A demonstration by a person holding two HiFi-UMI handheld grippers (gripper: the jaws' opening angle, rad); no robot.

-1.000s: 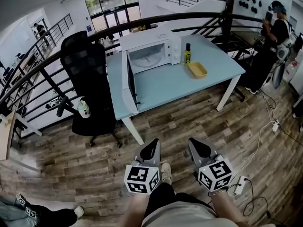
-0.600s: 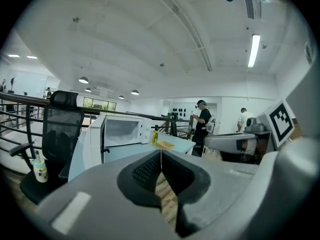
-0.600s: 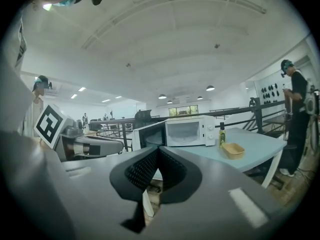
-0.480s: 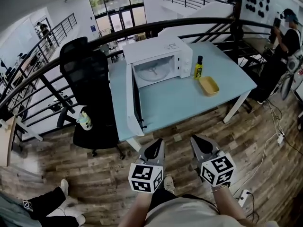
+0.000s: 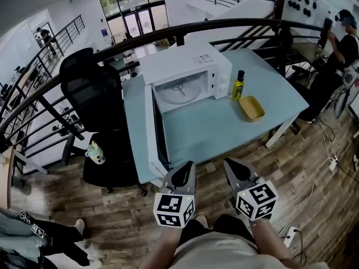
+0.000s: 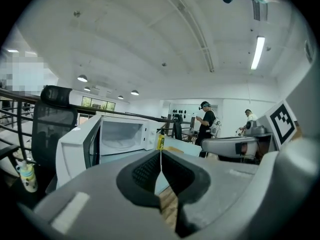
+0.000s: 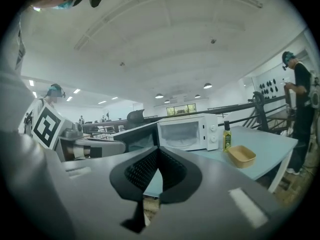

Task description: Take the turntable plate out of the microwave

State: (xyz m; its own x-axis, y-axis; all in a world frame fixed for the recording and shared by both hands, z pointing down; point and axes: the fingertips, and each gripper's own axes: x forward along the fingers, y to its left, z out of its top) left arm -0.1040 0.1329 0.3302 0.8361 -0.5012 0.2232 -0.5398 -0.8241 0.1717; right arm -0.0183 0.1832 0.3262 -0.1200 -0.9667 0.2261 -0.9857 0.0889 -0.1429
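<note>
L gripper [image 5: 183, 177] & R gripper [image 5: 235, 174] jaws together, empty, held low short of table [image 5: 224, 125]; microwave door [image 5: 152, 133] swung wide, so turntable plate [image 5: 180, 91] looks reachable

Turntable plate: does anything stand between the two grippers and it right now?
Nothing visible does. The microwave door is swung open to the left, exposing the turntable plate in the cavity. The bottle and yellow tray sit right of the microwave. The left gripper and right gripper, both shut, hang before the near edge of the table.
</note>
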